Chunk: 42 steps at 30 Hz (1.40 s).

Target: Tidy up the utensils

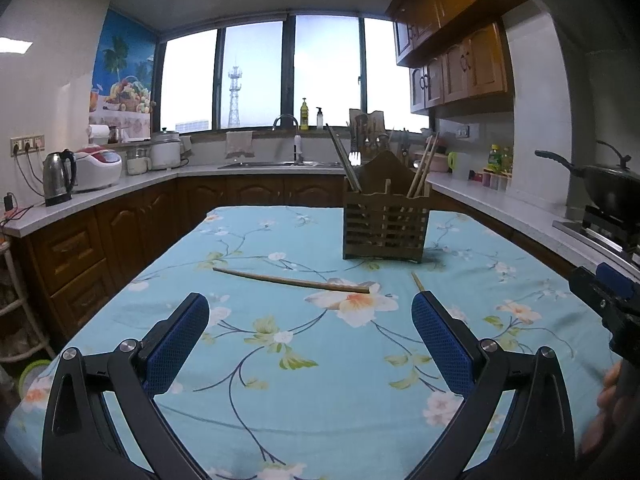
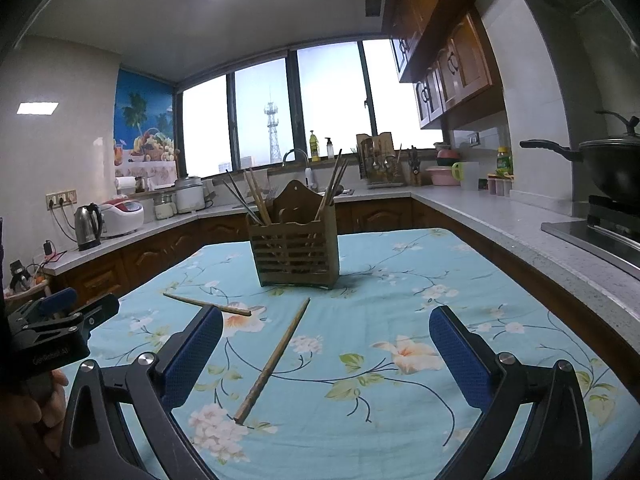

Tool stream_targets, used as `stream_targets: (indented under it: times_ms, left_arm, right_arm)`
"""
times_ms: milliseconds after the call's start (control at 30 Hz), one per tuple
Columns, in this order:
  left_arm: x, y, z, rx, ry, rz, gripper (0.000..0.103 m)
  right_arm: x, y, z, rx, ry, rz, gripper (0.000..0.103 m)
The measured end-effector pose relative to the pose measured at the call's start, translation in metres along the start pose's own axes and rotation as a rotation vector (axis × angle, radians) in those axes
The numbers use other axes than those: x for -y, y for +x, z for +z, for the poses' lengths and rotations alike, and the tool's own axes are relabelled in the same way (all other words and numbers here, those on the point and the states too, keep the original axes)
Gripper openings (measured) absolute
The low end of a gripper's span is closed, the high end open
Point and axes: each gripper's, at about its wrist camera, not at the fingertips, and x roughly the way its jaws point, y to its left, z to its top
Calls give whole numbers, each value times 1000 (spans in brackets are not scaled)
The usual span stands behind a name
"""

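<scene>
Floral tablecloth [image 2: 400, 280]: two brown wooden chopsticks [image 2: 274, 360], slatted holder [image 2: 296, 256].

Light blue tablecloth [image 1: 280, 400] patterned with white and peach blossoms, green leaves, dark thin branches. Brown slatted wooden holder [image 1: 385, 224]. Tan chopstick [image 1: 290, 280] darkening to brown at one end; second chopstick [image 2: 274, 360] likewise. Blue textured pads on black fingers [image 2: 192, 356].

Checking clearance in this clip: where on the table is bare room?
Free: cloth right of the wooden holder, toward the counter. Crowded: in front of the holder, where two loose chopsticks lie apart between both open claws.
</scene>
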Motion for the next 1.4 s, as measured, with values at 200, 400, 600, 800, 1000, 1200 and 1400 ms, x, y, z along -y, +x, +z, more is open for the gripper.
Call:
stream_targets:
  times_ms: [200, 400, 600, 800, 1000, 1200, 1400]
  left_arm:
    - [0, -1, -1, 10, 8, 7, 103]
    - [1, -1, -2, 15, 14, 17, 103]
    - [1, -1, -2, 12, 14, 13, 103]
    - [1, -1, -2, 11, 16, 16, 103]
    - [-3, -2, -3, 12, 10, 18, 103]
    - [-4, -2, -3, 14, 17, 15, 103]
    - [-6, -2, -2, 12, 12, 11, 103]
  right_arm:
    - [0, 0, -1, -1, -1, 1, 103]
    - [0, 0, -1, 0, -2, 1, 103]
    - [-1, 0, -2, -1, -2, 1, 103]
    - [-1, 0, -1, 1, -2, 1, 103]
    - [-1, -1, -1, 3, 1, 2, 103]
    - [-3, -3, 3, 7, 1, 2, 103]
    - [-3, -3, 2, 7, 0, 1, 103]
